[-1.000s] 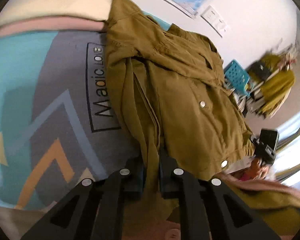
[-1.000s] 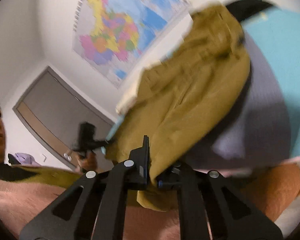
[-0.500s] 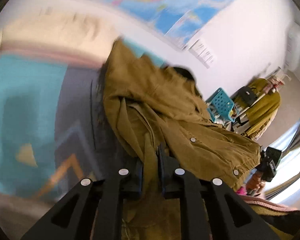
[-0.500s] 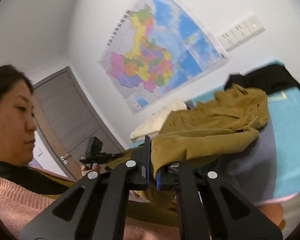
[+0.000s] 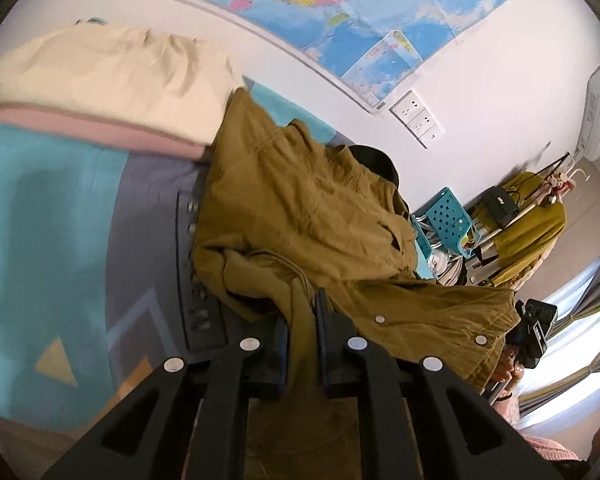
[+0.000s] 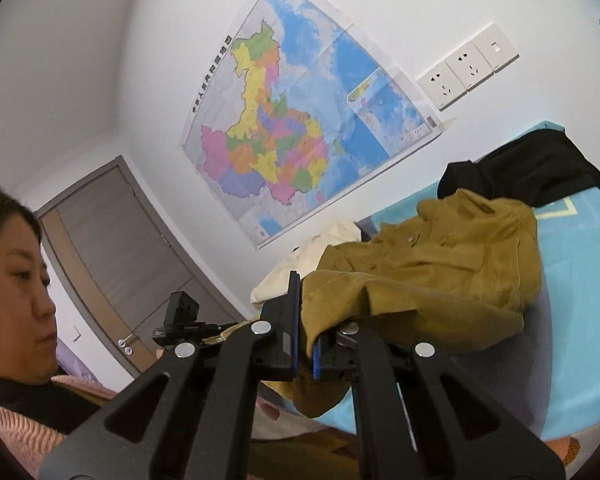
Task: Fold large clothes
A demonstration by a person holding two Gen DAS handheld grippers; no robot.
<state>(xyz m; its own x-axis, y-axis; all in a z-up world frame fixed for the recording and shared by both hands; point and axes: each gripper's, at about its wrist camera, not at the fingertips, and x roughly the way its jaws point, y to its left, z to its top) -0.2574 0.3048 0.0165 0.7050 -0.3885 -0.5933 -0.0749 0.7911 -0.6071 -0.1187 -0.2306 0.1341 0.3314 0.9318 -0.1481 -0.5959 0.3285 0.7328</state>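
An olive-brown jacket [image 5: 300, 208] with snap buttons lies crumpled on a bed with a teal and grey cover [image 5: 40, 220]. My left gripper [image 5: 302, 320] is shut on a fold of the jacket at its near edge. My right gripper [image 6: 305, 336] is shut on another edge of the same jacket [image 6: 440, 264] and holds it lifted above the bed. The near hem is stretched between the two grippers. The other gripper shows small in each view: the right one [image 5: 534, 330] and the left one [image 6: 184, 320].
A cream pillow [image 5: 100, 76] and a pink blanket [image 5: 80, 128] lie at the bed's far left. A black garment [image 6: 540, 176] lies behind the jacket. A map [image 6: 300, 120] and sockets hang on the wall. A blue basket [image 5: 448, 220] and clothes rack [image 5: 528, 220] stand at right.
Both grippers have risen and tilted up with the jacket's edge still clamped. The near hem has come off the bed, and the wall and map have come into view.
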